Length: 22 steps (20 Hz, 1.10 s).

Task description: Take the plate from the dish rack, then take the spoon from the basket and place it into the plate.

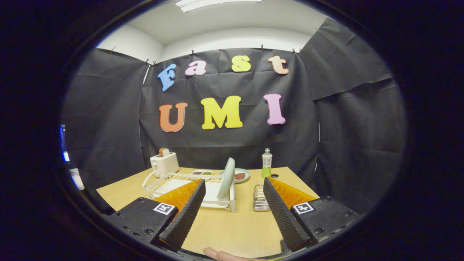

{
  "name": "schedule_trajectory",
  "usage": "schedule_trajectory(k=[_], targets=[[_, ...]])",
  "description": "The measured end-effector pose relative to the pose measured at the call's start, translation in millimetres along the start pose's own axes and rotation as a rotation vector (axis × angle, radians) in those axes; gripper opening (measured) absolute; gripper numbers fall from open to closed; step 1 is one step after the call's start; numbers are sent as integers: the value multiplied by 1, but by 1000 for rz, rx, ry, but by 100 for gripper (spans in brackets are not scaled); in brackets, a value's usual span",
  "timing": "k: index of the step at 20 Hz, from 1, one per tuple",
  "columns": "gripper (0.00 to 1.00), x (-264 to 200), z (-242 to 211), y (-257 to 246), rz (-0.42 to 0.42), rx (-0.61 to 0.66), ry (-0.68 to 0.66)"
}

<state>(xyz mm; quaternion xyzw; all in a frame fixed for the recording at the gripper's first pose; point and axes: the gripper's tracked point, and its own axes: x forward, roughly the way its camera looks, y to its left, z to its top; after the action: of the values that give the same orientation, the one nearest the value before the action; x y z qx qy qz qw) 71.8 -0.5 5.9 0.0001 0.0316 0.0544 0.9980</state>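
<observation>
A pale green plate (227,177) stands on edge in the white wire dish rack (170,182), beyond my fingers and between them. A small metal wire basket (259,197) sits on the table to the right of the rack, just ahead of my right finger; I cannot make out a spoon in it. My gripper (233,188) is open, well short of the rack, with nothing between its fingers.
On the wooden table (232,228) behind the rack stand a white toaster (165,163) with bread in it, a small two-part dish (202,173), a plate (242,175) with food and a green bottle (266,163). A fingertip (221,255) shows beneath the gripper.
</observation>
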Motion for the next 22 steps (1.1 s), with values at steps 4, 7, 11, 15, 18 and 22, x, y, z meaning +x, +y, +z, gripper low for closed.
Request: schedule_trajectory(k=[4, 7, 11, 15, 18, 22], targets=[[100, 43, 28, 5, 33, -31, 67], [100, 89, 51, -3, 10, -60, 105], [100, 164, 68, -3, -10, -59, 222], [100, 241, 56, 10, 25, -12, 443], [100, 276, 42, 15, 34, -15, 600], [100, 300, 23, 18, -58, -108, 773]])
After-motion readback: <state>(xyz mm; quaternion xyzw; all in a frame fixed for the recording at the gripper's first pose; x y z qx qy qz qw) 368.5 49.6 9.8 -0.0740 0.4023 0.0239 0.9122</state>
